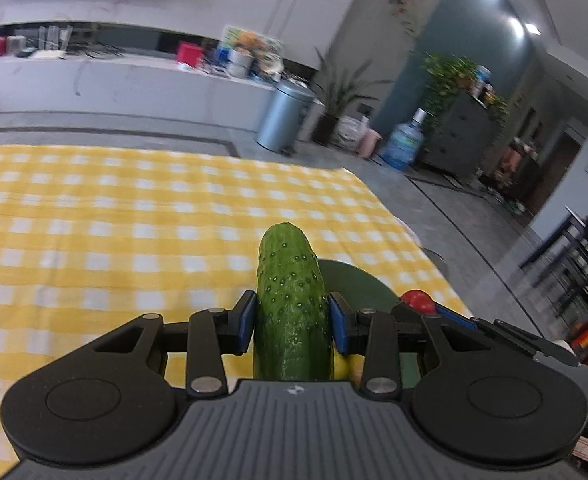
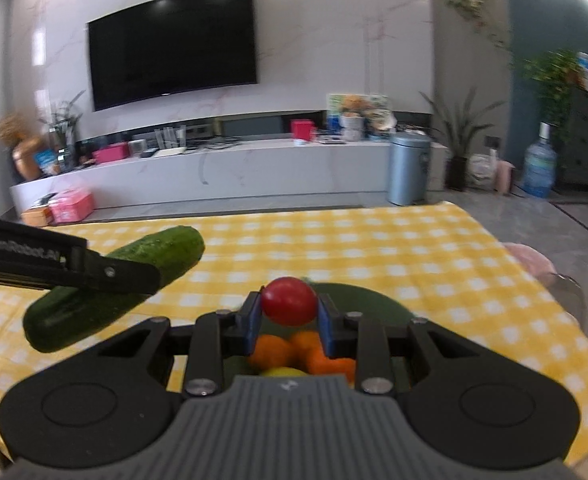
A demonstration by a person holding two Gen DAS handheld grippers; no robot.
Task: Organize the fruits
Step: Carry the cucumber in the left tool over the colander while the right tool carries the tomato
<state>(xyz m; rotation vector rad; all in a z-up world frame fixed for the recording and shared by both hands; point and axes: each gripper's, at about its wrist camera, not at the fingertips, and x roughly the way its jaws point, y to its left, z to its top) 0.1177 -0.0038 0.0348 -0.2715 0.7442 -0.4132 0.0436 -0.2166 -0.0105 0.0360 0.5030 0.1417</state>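
Observation:
My left gripper (image 1: pixel 291 320) is shut on a green cucumber (image 1: pixel 289 304), held above the yellow checked tablecloth (image 1: pixel 133 220). The cucumber also shows in the right wrist view (image 2: pixel 105 292), at the left and tilted, with the left gripper's finger across it. My right gripper (image 2: pixel 289 320) is shut on a red tomato (image 2: pixel 289 300), held over a dark green plate (image 2: pixel 374 304). The plate holds three oranges (image 2: pixel 271 350) and a yellow-green fruit (image 2: pixel 283 372). In the left wrist view the plate (image 1: pixel 354 284) and the tomato (image 1: pixel 416 300) lie just right of the cucumber.
The table's right edge (image 2: pixel 534 280) runs close to the plate. A transparent chair back (image 2: pixel 570 292) stands by that edge. Beyond the table are a white TV bench (image 2: pixel 213 168), a grey bin (image 2: pixel 408 168) and a water bottle (image 2: pixel 538 168).

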